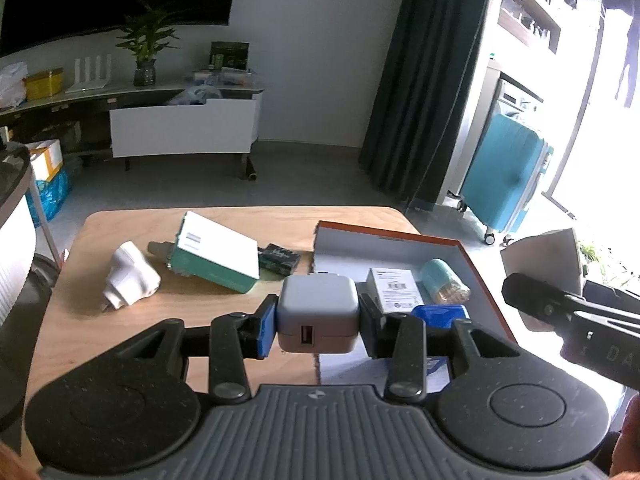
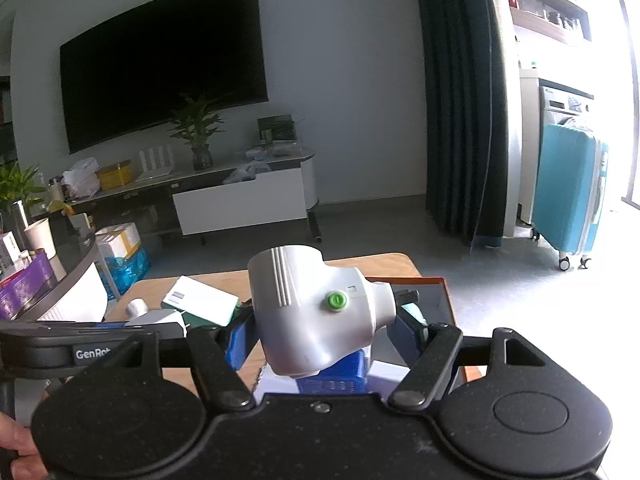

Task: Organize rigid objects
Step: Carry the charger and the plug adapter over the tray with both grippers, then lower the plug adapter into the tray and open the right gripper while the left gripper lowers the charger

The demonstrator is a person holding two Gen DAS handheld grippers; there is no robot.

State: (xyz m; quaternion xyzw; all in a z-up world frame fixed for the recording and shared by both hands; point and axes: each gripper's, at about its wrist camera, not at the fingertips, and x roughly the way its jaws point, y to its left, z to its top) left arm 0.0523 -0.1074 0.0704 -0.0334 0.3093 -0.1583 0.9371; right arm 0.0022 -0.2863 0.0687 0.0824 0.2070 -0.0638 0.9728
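My left gripper (image 1: 318,322) is shut on a grey USB charger cube (image 1: 318,312), held above the near left edge of an open orange-rimmed box (image 1: 460,246). In that box lie a white labelled carton (image 1: 394,288), a teal roll (image 1: 440,278) and a blue item (image 1: 440,314). My right gripper (image 2: 320,332) is shut on a white T-shaped device with a green button (image 2: 316,312), above the box and a blue item (image 2: 340,372). The right gripper's finger (image 1: 560,308) shows at the right edge of the left wrist view.
On the wooden table (image 1: 100,320) left of the box lie a white plug adapter (image 1: 128,276), a teal-and-white box (image 1: 218,256) and a small dark packet (image 1: 280,258). A teal suitcase (image 1: 506,172) stands on the floor beyond. A person's hand (image 2: 16,452) shows at the lower left.
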